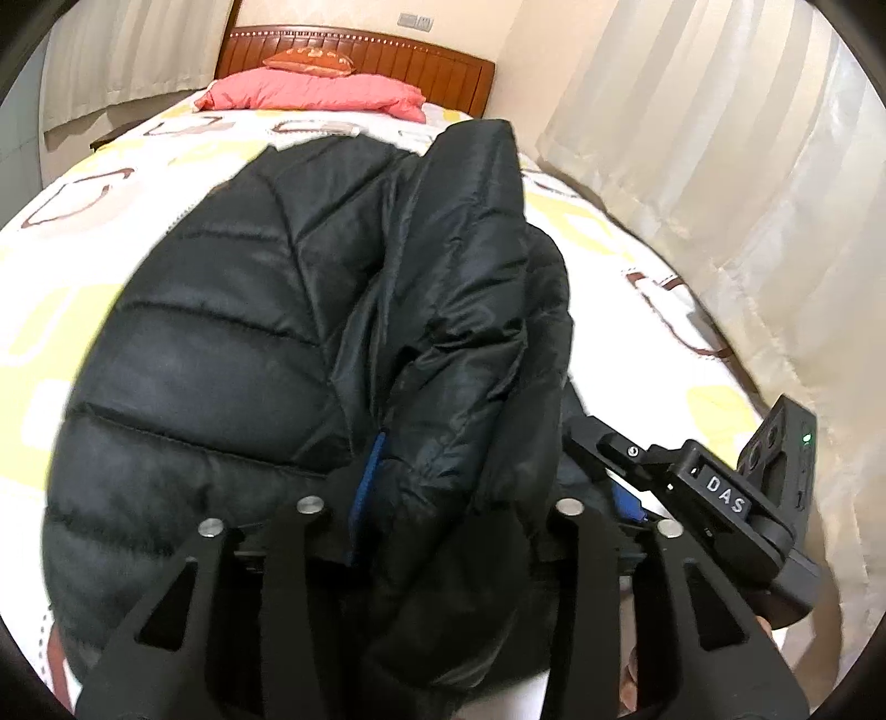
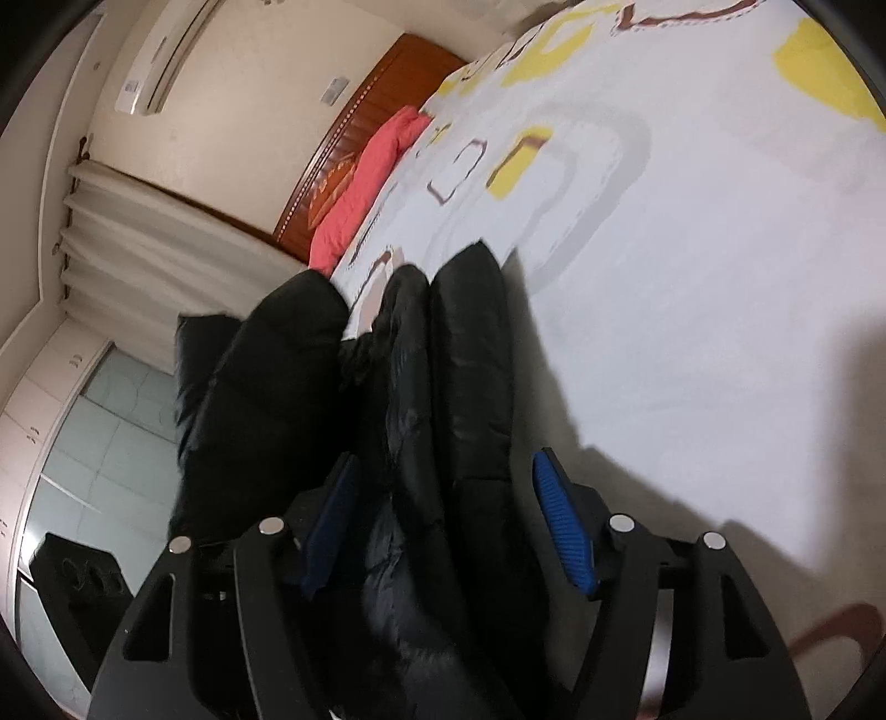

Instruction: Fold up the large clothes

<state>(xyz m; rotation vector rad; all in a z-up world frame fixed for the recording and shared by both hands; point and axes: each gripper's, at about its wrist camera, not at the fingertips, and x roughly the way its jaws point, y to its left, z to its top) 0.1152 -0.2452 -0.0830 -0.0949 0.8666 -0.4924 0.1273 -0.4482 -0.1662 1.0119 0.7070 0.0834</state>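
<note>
On the bed (image 1: 653,260), well short of the pink pillow (image 1: 310,94) at the wooden headboard (image 1: 354,52), lies the black puffer jacket (image 1: 232,343), and it is the thing we fold. Our left gripper (image 1: 443,515) has a thick bunch of the jacket between its fingers; only one blue pad (image 1: 368,476) shows, so we judge that it pinches the cloth, but how firmly we cannot tell. Just beside the jacket's near right edge we see our right gripper (image 1: 692,493). In its own view the right gripper (image 2: 448,526) has its blue pads (image 2: 565,531) set apart, with quilted folds filling the gap between them; whether they press the cloth we cannot tell. Part of the jacket is raised from the bed sheet (image 2: 692,277) here. We judge that we are in the middle of a fold, both grippers at the near edge. The next move calls for carrying this edge together toward the pillow side and laying it flat, without losing the slippery fabric.
</note>
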